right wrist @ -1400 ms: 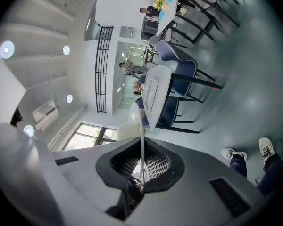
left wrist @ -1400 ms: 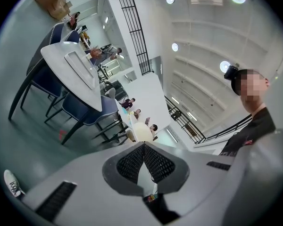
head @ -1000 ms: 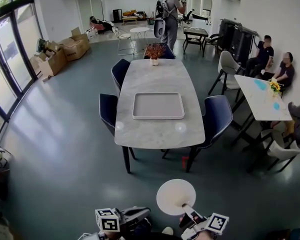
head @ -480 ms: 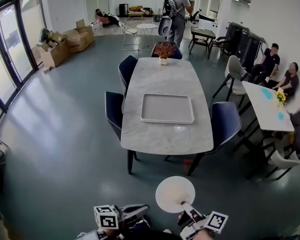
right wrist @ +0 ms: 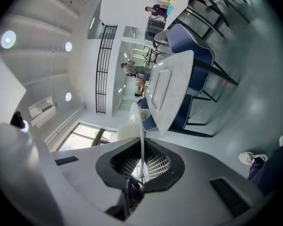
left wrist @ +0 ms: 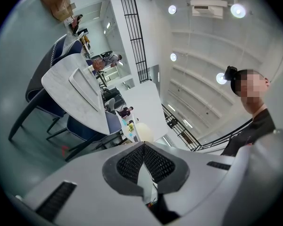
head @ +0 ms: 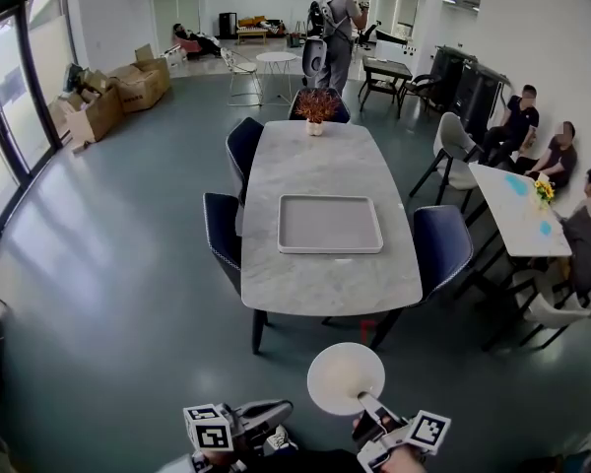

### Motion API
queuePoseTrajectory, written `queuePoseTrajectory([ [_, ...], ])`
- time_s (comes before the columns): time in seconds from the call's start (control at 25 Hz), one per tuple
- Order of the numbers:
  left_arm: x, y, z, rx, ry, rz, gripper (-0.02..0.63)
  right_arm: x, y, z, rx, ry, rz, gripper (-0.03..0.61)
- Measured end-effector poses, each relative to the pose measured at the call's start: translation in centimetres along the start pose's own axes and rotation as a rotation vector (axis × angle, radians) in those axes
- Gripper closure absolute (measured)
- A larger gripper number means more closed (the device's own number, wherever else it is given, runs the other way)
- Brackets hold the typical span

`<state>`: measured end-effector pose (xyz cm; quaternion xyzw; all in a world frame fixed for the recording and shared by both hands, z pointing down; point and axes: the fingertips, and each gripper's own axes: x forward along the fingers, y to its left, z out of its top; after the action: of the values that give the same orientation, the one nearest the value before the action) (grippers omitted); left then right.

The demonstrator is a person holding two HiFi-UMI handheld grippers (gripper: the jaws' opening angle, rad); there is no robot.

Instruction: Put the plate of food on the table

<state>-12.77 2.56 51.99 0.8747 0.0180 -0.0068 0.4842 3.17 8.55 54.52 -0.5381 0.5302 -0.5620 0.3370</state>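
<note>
Right gripper (right wrist: 141,166) pinches the plate (head: 346,377) — edge-on in its view, round in head view; left fingers (left wrist: 129,164) together.

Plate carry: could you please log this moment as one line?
right gripper: shut on plate | left gripper: shut, empty | plate: not yet on table

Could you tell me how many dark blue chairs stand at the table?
4 dark blue chairs: two on the grey marble table's left, one on its right, one at the far end behind the plant; more may be hidden.
</note>
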Motion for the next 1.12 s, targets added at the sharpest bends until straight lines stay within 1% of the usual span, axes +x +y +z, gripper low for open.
queuePoseTrajectory([
  [0.12, -0.7, 0.5, 0.6, -0.012, 0.002, -0.015, 0.607, 0.9, 0.5, -0.4, -0.010, -0.016, 0.001, 0.559],
  [0.24, -1.3, 0.5, 0.9, -0.004, 0.010, -0.022, 0.607, 1.4, 0.5, -0.6, -0.012, -0.022, -0.006, 0.559],
  [0.36, -1.9, 0.7, 1.4, 0.002, 0.004, -0.016, 0.607, 2.2, 1.2, -0.6, -0.005, -0.025, 0.011, 0.558],
  [0.48, -2.4, 0.6, 2.1, 0.000, -0.024, -0.022, 0.607, 2.6, 2.3, -0.6, -0.006, -0.020, -0.001, 0.559],
  [0.6, -3.1, 0.6, 2.8, 0.003, -0.067, -0.023, 0.607, 3.4, 2.7, 0.1, -0.042, -0.009, -0.005, 0.558],
  [0.68, -4.0, 1.1, 3.0, 0.009, -0.088, -0.003, 0.607, 4.2, 2.6, 0.8, -0.068, -0.001, 0.005, 0.559],
  [0.76, -5.0, 1.3, 3.3, 0.016, -0.106, 0.021, 0.607, 5.2, 2.9, 1.0, -0.068, 0.008, 0.004, 0.558],
  [0.88, -5.5, 1.5, 3.9, 0.041, -0.119, 0.050, 0.607, 6.8, 3.4, 1.5, -0.061, 0.029, 0.004, 0.558],
  [1.0, -4.6, 1.5, 3.9, 0.101, -0.088, 0.067, 0.607, 8.4, 3.5, 2.1, -0.052, 0.049, 0.022, 0.559],
  [1.12, -3.3, 1.7, 4.4, 0.129, -0.064, 0.079, 0.607, 9.6, 3.1, 3.3, -0.042, 0.065, 0.033, 0.558],
])
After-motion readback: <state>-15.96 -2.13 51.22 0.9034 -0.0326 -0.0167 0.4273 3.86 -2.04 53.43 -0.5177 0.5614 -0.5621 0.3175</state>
